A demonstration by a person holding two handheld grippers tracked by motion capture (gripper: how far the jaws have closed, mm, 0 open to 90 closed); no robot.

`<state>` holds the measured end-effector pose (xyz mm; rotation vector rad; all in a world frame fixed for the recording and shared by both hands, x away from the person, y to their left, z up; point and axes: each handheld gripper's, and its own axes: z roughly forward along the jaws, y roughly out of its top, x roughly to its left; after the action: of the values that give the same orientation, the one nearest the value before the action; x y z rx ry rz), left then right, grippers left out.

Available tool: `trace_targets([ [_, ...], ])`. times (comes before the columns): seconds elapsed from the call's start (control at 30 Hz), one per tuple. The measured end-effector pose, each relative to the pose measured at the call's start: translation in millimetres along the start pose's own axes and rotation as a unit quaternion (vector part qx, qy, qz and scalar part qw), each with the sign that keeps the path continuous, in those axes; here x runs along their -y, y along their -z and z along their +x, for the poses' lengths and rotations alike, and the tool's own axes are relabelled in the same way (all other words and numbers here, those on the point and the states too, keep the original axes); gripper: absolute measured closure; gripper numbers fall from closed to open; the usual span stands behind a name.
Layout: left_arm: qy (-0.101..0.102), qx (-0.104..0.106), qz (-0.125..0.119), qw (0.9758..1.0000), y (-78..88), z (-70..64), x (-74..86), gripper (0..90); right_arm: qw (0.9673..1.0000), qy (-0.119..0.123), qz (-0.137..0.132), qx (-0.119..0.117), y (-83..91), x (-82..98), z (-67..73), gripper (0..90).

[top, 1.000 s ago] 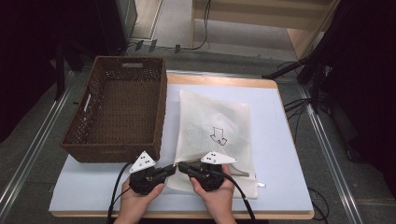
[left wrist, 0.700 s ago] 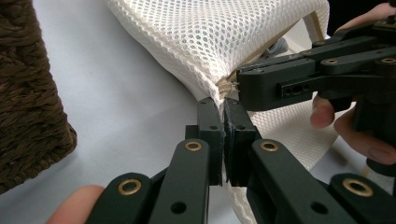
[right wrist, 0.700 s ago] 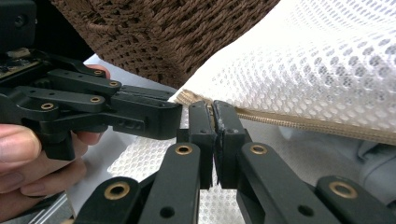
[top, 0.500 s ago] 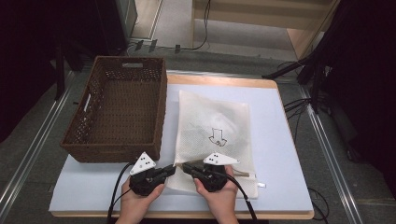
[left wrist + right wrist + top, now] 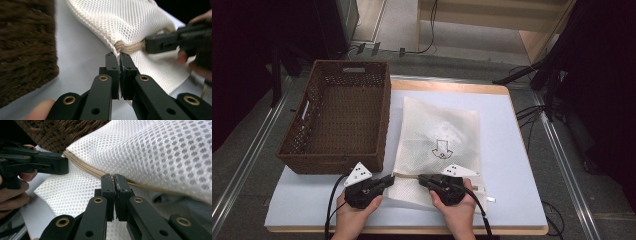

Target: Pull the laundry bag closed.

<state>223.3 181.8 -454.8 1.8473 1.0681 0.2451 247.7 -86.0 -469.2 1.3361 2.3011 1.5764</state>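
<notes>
A white mesh bag (image 5: 442, 125) lies flat on the table with a pale garment bearing an arrow print inside. Its beige zipper (image 5: 82, 166) runs along the near edge. My left gripper (image 5: 388, 181) is shut on the bag's near left corner, at the zipper's end (image 5: 119, 47). My right gripper (image 5: 422, 178) is shut on the zipper a short way to the right, its jaws closed over the beige line (image 5: 114, 178). The two tips face each other, a small gap apart. In the right gripper view, grey cloth (image 5: 160, 195) shows under the lifted mesh (image 5: 162, 150).
A brown wicker basket (image 5: 377, 100) stands on the left half of the table, right beside the bag and close to my left gripper (image 5: 119, 53). The pale blue table top (image 5: 507, 165) is bare right of the bag. Cables trail off the near edge.
My right gripper has slid a little to the right along the zipper, away from the left gripper. The left gripper has kept still on the corner.
</notes>
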Motion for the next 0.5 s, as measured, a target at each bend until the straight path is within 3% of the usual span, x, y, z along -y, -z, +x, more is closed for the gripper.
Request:
trace_targets([
  [0.2, -0.012, -0.004, 0.004, 0.9999, -2.4, -4.6, 1.3, 88.0, 0.9995, 0.027, 0.001, 0.014, 6.5, 1.9, -1.4, 88.6],
  [0.5, -0.016, -0.009, 0.010, 0.9998, -3.8, -4.5, 3.1, 88.0, 0.9996, 0.024, -0.001, 0.014, 21.1, 5.9, -15.2, 88.5],
])
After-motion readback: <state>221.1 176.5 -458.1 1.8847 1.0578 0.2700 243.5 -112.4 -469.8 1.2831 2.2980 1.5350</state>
